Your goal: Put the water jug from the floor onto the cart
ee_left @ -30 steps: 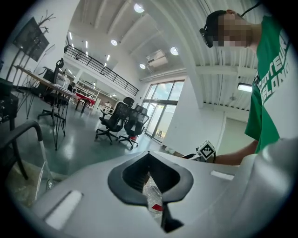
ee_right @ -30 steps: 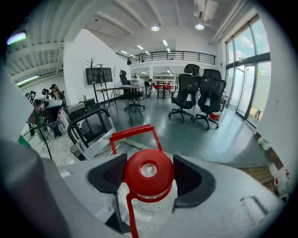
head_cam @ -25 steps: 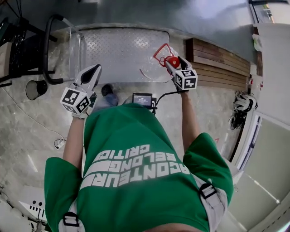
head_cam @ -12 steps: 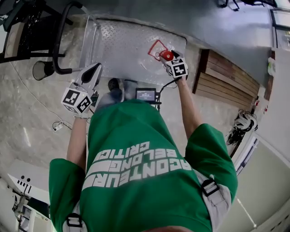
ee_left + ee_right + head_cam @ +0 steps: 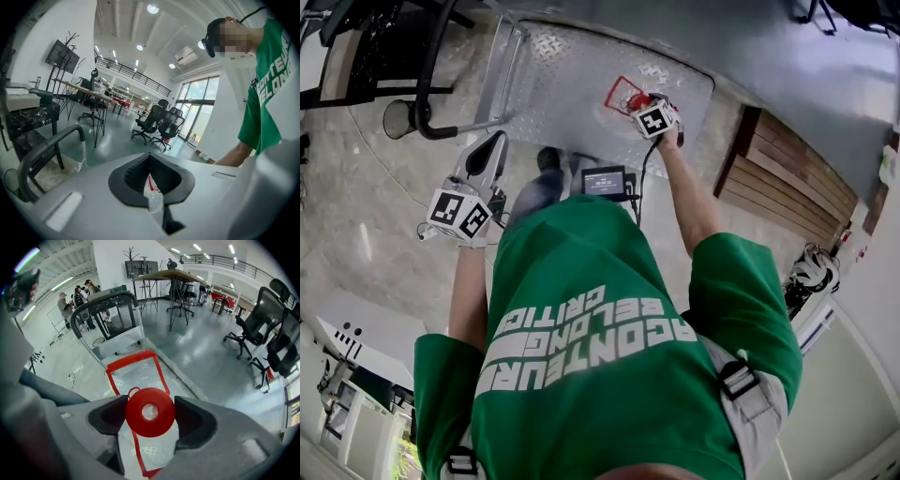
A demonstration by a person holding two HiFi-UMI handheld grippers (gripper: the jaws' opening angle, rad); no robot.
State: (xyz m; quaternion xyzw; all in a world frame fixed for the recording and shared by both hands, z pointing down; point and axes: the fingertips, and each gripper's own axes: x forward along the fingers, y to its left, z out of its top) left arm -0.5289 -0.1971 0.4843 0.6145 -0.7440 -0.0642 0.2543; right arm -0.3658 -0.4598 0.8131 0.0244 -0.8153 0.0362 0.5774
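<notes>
- While the left claw (image 5: 150,160) hangs just off the near left corner of the cart (image 5: 562,75), its jaws are drawn together to a thin slit. A clear, red-lined patch shows in the slit; whether it sits between the pads or beyond them I cannot tell.
- Handle (image 5: 424,98): a black tube at the cart's left end. Bare cart top runs open from there to the jug.
- Right claw (image 5: 150,414): clamped on the jug's red cap (image 5: 150,409), one jaw on each side, both touching it.
- Jug (image 5: 137,376): hangs below the cap over the right half of the cart top, in from its edges. Resting or just off the metal, cannot tell.
- Jug looks: clear body, red frame round it, a small red loop by the cap, and a round cap with a pale centre.
- Boards (image 5: 787,178): lie right of the cart, with a strip of floor between.
</notes>
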